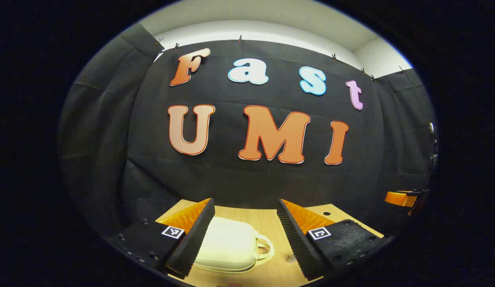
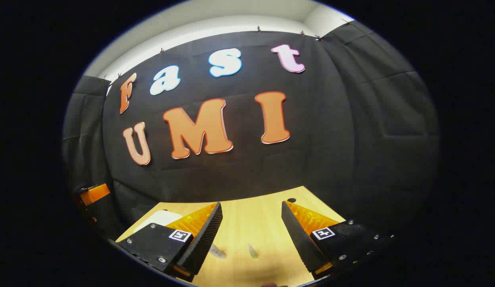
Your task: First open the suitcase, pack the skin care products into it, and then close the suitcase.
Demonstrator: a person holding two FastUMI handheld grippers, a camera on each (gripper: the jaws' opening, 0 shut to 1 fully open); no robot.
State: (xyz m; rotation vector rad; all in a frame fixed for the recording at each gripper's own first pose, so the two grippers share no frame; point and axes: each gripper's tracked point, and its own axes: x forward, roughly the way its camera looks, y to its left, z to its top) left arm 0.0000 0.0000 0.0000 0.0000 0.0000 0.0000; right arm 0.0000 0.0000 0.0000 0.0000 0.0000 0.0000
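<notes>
A cream hard-shell suitcase [image 1: 227,247] lies shut on the wooden table [image 1: 267,223], its handle [image 1: 266,246] pointing right. My left gripper [image 1: 246,203] hovers above it, open, with the case showing between its fingers. In the right gripper view a corner of the suitcase [image 2: 160,218] peeks out behind the left finger. My right gripper [image 2: 252,204] is open over bare table, nothing between its fingers. Two small blurred items [image 2: 217,251] [image 2: 253,251] lie on the wood below it; I cannot make out what they are.
The booth's black cloth wall rises right behind the table's far edge. The other gripper [image 1: 403,198] appears at the right edge of the left gripper view, and the left one [image 2: 92,193] at the left edge of the right gripper view. A hole [image 2: 291,200] marks the tabletop.
</notes>
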